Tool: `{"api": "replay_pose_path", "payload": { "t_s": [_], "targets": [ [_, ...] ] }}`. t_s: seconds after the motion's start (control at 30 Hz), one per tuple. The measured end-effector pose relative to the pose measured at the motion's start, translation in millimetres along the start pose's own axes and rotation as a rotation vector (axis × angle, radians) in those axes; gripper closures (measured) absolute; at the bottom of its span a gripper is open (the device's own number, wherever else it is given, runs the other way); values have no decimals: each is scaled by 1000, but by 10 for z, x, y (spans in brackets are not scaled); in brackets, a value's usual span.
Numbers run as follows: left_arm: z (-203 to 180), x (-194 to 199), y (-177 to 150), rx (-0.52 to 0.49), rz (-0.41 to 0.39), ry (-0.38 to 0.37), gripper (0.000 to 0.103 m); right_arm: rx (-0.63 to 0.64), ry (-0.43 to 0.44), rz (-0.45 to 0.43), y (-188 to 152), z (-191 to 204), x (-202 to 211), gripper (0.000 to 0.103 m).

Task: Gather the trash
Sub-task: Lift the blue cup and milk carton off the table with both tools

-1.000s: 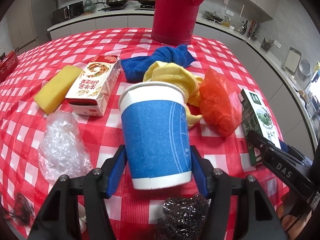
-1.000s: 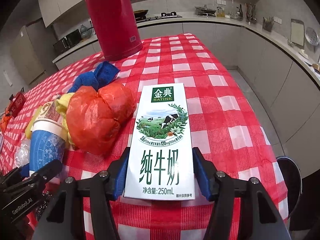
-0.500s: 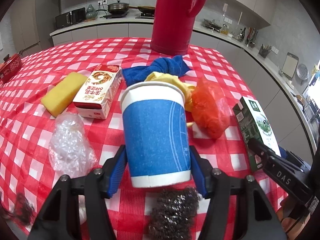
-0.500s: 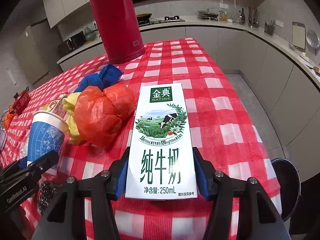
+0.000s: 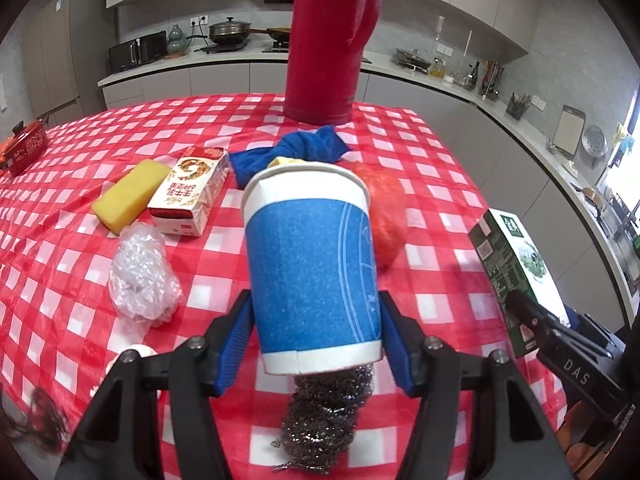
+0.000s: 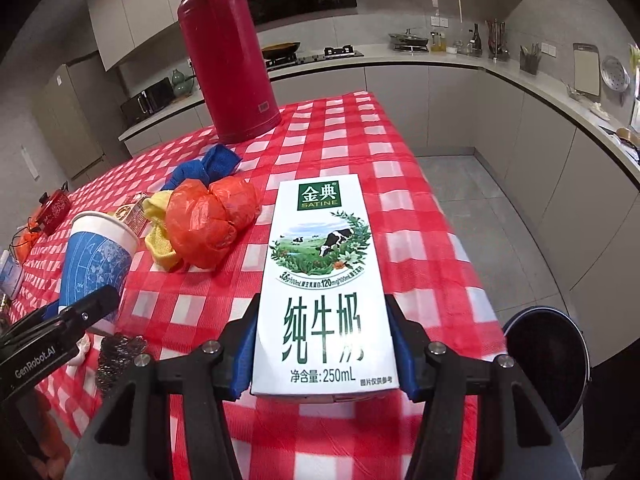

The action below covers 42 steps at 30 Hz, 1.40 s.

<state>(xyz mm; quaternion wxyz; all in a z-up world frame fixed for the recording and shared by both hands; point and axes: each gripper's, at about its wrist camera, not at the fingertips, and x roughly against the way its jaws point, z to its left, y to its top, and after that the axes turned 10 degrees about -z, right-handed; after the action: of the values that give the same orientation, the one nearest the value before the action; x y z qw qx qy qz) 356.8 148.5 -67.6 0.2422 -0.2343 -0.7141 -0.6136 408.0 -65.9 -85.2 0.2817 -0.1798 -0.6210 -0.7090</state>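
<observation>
Far left on the red-checked tablecloth: a yellow sponge, a red-and-white carton lying flat just beside it, and a crumpled clear plastic wrap nearer the viewer. All three rest on the cloth, untouched.

Centre left: the left gripper, its blue pads closed against the lower sides of a blue paper cup. The cup is upright, slightly tilted, and appears raised off the cloth, above a steel-wool scourer.

Centre, farther back: a blue cloth, a yellow cloth and a bunched orange plastic bag, lying close together in front of a tall red thermos.

Right: the right gripper, its pads closed on the bottom sides of a white milk carton, held upright near the table's right edge.

Far right, on the floor just beside the table: a round dark bin, mouth open.

Step in hand, as judged: both pieces of trash are grasped and being carried; neither is in the bin yet. The next move calls for swinging the carton rightward past the table edge, over the bin mouth, before parting the pads; the cup must travel farther, across the right gripper's path.
</observation>
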Motion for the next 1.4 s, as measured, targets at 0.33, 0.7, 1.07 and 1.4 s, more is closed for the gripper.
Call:
{"api": "replay_pose_path", "payload": {
  "t_s": [0.33,0.7,1.07,1.4],
  "targets": [
    [-299,58,-93,-25,6,-24,41,-11,-5,24,-134,-241,146,45],
    [-416,-5,-165,-37,28,-29,41,-16,-10,70,-202,-281,-41,38],
    [-388,-97,-198,-38,54,-27,42,-26,-23,85,-178,-263,-229,43],
    [-407,-253,-173,-40,117,8,22,-19,-19,98,-196,-249,-233,42]
  ]
}}
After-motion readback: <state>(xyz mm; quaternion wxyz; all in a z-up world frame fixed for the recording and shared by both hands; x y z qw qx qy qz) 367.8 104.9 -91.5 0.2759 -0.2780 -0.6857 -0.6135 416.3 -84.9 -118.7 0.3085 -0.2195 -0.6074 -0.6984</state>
